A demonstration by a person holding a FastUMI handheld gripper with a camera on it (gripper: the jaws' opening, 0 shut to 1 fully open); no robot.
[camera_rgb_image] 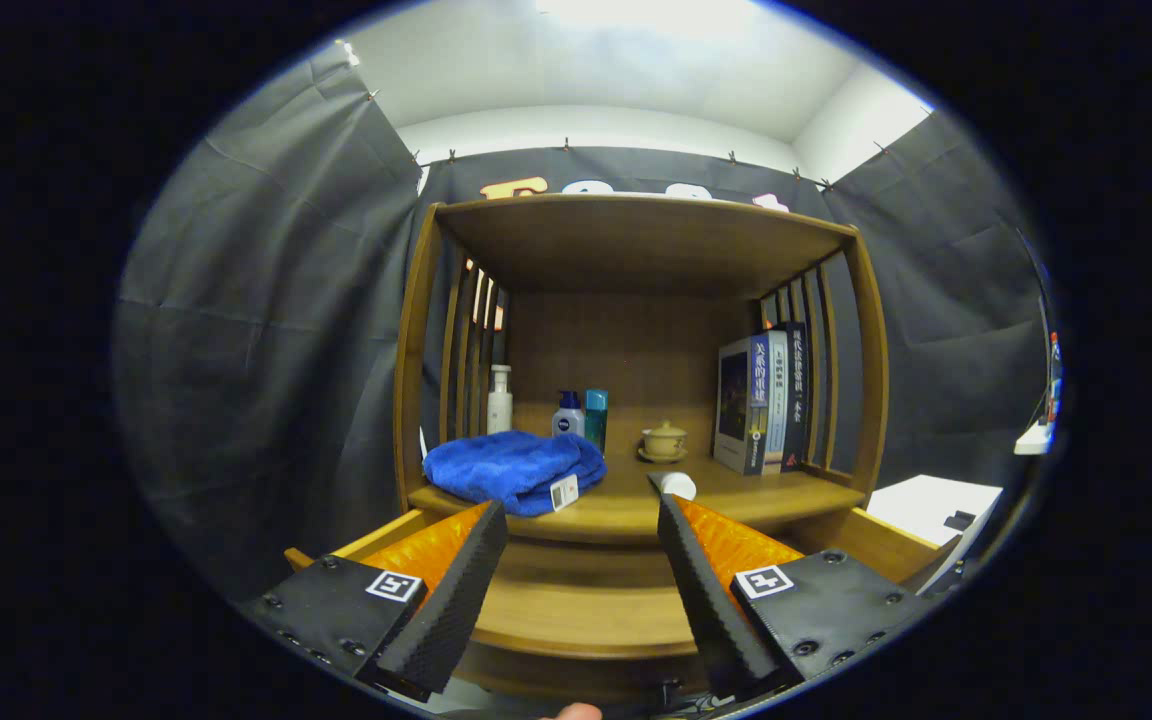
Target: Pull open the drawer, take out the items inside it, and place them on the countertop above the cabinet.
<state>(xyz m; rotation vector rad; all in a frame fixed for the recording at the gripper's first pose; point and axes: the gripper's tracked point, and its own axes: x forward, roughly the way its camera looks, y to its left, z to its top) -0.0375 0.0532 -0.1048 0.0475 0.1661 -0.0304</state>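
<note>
A wooden cabinet stands ahead, and its drawer (576, 612) is pulled out beneath my fingers, with bare wood showing between them. My gripper (578, 506) is open above the drawer, nothing between its fingers, and its tips reach the front edge of the countertop (626, 510). A folded blue towel (511, 468) with a white tag lies on the countertop just beyond the left finger. A small white object (679, 485) sits on the countertop at the right fingertip. The fingers hide the drawer's left and right parts.
At the back of the countertop stand a white bottle (500, 398), a blue-capped bottle (567, 413), a teal bottle (596, 417) and a lidded cup on a saucer (663, 441). Several books (761, 400) stand upright at the right. Slatted sides and a top board enclose the shelf.
</note>
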